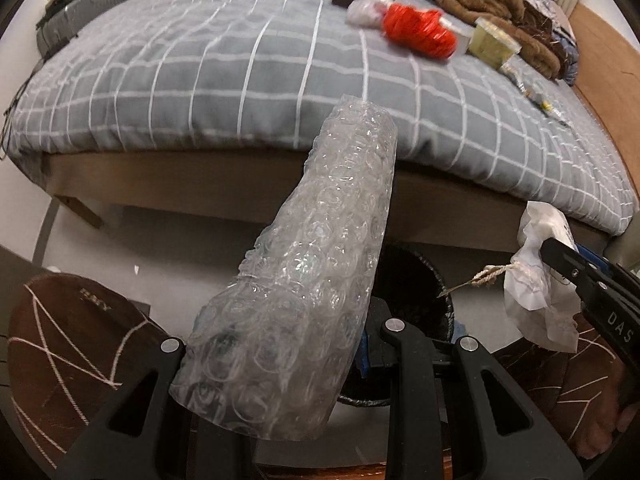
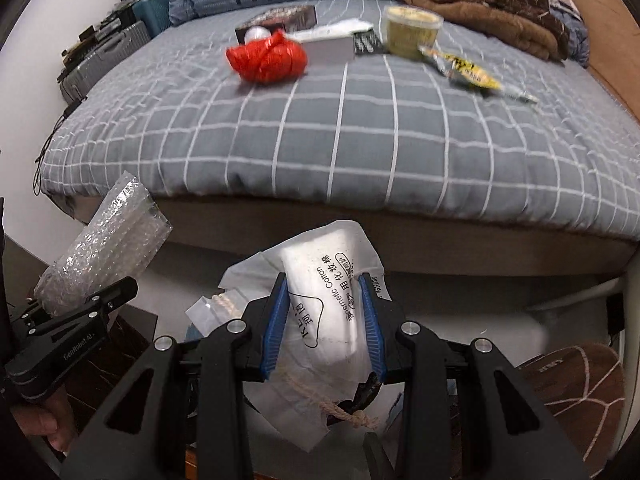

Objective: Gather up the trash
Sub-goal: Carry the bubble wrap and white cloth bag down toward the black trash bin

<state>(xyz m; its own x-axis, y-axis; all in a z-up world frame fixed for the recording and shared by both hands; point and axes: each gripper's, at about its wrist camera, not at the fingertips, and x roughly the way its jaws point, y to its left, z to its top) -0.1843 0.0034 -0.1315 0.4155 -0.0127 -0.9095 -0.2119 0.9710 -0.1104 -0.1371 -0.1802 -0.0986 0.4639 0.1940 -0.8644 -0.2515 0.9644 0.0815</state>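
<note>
Holding two pieces of light trash over a black-lined waste bin (image 1: 416, 292) beside the near edge of the grid-patterned grey bed (image 1: 248, 80)

Left gripper (image 1: 276, 364) is clenched on a rolled sheet of clear bubble wrap (image 1: 320, 248), which juts up and forward; it looks featherlight, springy and slick, so a pinch low across the roll suits it. Right gripper (image 2: 324, 320) has its blue pads (image 2: 276, 320) pressed on a crumpled white plastic cotton-pad pouch with a twine drawstring (image 2: 320, 312); soft and limp, it should be taken at its bunched middle. More litter lies toward the bed's far edge: a crumpled red plastic bag (image 2: 266, 60), a round clear tub with yellowish contents (image 2: 412, 28) and a yellow snack wrapper (image 2: 468, 68)
</note>
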